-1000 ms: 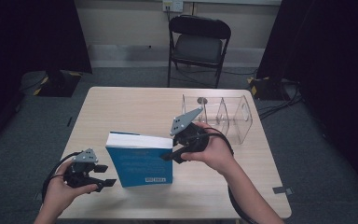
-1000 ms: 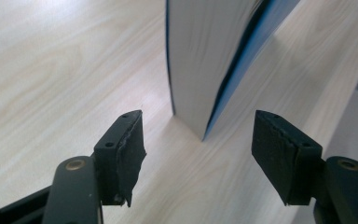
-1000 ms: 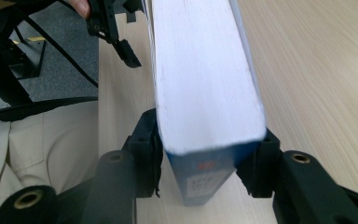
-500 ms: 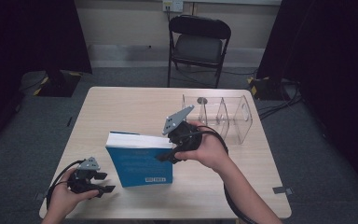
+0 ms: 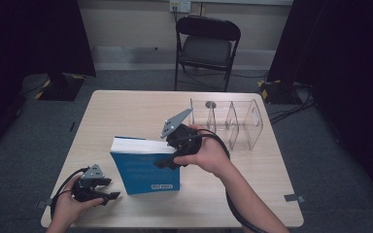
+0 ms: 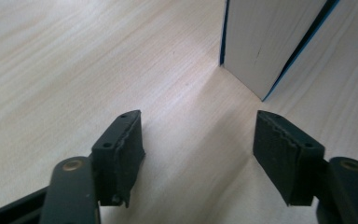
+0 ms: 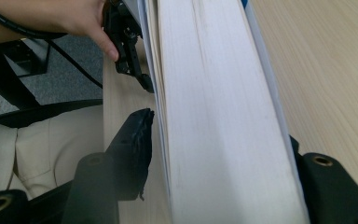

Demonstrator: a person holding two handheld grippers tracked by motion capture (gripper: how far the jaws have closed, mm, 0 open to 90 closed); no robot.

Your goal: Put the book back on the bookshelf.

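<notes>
A thick blue book (image 5: 143, 167) stands upright on the wooden table (image 5: 126, 111), cover toward me, white page block (image 7: 214, 116) on top. My right gripper (image 5: 167, 162) reaches over its upper right corner and is shut on it, one jaw on each cover. My left gripper (image 5: 108, 189) rests low near the table's front left, a short way left of the book, and is open. In the left gripper view its fingers (image 6: 121, 144) stand wide apart over bare wood, with the book's bottom corner (image 6: 270, 42) just ahead. The right gripper view also shows the left gripper (image 7: 130, 60) beyond the book.
A clear plastic divider box (image 5: 230, 124) stands at the table's right rear, close behind my right hand. A black folding chair (image 5: 206, 46) stands beyond the far edge. Cables lie on the floor at the right.
My left gripper has drawn back toward the table's front left edge, away from the book. My right gripper shifted slightly left and lower along the book's top, still holding it.
</notes>
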